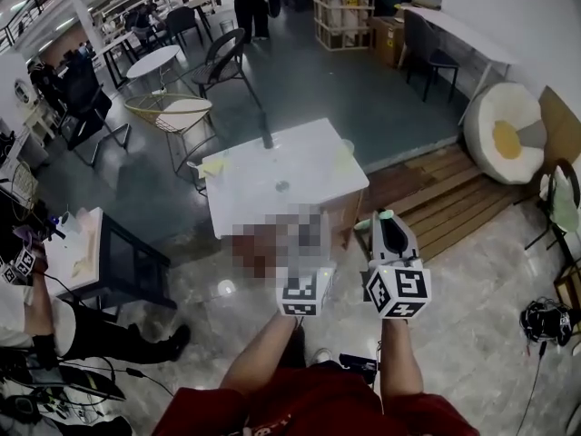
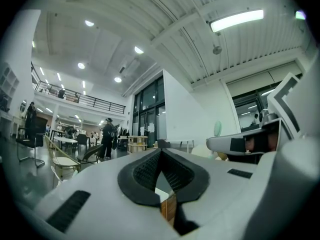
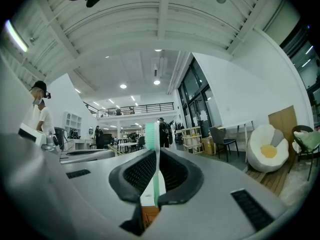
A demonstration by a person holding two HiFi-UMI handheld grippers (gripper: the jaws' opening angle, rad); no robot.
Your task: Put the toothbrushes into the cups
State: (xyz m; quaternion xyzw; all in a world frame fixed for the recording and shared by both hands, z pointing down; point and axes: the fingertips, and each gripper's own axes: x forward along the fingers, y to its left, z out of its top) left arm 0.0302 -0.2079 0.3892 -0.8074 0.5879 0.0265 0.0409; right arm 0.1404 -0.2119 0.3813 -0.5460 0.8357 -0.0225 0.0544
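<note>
A green toothbrush (image 3: 150,134) is clamped upright between the closed jaws of the right gripper (image 1: 388,218), its brush head standing above the pads. The jaws of the left gripper (image 2: 161,155) are closed with their tips together, and nothing is seen between them. In the head view both grippers are held level in front of the person, the right one at 3 o'clock of the left one.

The white table (image 1: 263,203) lies at 12 o'clock of the grippers, apart from them. The step in hand is judged to be the carrying of the toothbrush to the table, with no insertion yet begun. For the next move, a cup has to be found on the table, the brush brought over its mouth and turned handle down, and the jaws then parted.

One toothbrush is counted, along with two grippers and one table. On the table a small round thing (image 1: 282,186) near the middle may be a cup. Two pale yellowish things are also seen, one at the table's 9 o'clock edge (image 1: 213,164) and one at its 2 o'clock corner (image 1: 344,155). What these are, and how many cups there are, cannot be told.
</note>
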